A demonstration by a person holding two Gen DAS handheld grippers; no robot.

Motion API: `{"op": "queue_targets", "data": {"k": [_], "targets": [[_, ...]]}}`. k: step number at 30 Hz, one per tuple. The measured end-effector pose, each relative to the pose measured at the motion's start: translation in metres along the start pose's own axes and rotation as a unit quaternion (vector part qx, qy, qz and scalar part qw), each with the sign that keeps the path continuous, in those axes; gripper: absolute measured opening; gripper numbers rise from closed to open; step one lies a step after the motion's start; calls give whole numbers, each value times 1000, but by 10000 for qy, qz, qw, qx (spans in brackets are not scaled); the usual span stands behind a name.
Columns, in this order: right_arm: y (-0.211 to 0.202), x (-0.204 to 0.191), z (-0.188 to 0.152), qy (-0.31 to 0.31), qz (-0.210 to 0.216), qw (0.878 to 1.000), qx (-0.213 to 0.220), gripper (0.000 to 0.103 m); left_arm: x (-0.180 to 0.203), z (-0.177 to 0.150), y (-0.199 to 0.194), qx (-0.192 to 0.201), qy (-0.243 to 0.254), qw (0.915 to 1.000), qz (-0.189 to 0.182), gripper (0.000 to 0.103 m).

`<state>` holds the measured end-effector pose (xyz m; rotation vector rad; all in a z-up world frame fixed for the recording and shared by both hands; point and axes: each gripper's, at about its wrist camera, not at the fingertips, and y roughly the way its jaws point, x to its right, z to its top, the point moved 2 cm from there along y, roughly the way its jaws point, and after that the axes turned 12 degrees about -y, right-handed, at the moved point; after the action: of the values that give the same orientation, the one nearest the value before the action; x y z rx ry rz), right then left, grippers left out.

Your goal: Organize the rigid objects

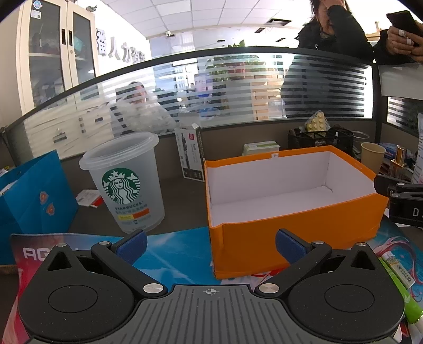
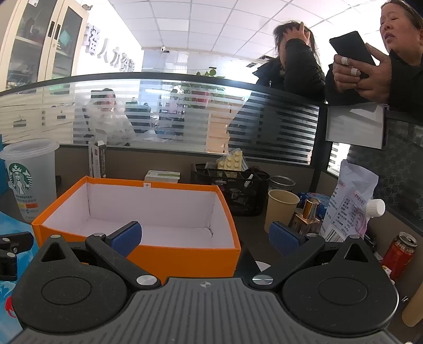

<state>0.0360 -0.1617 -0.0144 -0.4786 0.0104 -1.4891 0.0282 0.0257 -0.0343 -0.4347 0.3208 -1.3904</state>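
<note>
We're in an office: a striped frosted-glass partition [image 1: 238,87] rims the desk, a glass-door cabinet [image 1: 55,50] stands left, ceiling tiles [image 2: 211,23] glow white overhead.

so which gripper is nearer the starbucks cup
Left. The left gripper is open just right of the Starbucks cup; the right gripper sits beyond the orange box.
</note>
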Motion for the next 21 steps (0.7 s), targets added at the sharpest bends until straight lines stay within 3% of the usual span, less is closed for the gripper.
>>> {"op": "queue_targets", "data": {"k": [7, 11, 17, 21], "targets": [[2, -4, -1, -48, 76, 10000, -20, 103, -2, -2, 5, -43, 33, 10000, -16, 103], [-7, -2, 1, -204, 452, 9986, 169, 103, -11, -1, 4, 92, 251, 9996, -54, 103], [-32, 7, -10, -613, 1719, 9828, 287, 103, -42, 2, -4, 247, 513, 9983, -144, 103], [-40, -8, -33, -1399, 2627, 9546, -136, 103, -49, -6, -4, 139, 804, 9958, -406, 103]]}}
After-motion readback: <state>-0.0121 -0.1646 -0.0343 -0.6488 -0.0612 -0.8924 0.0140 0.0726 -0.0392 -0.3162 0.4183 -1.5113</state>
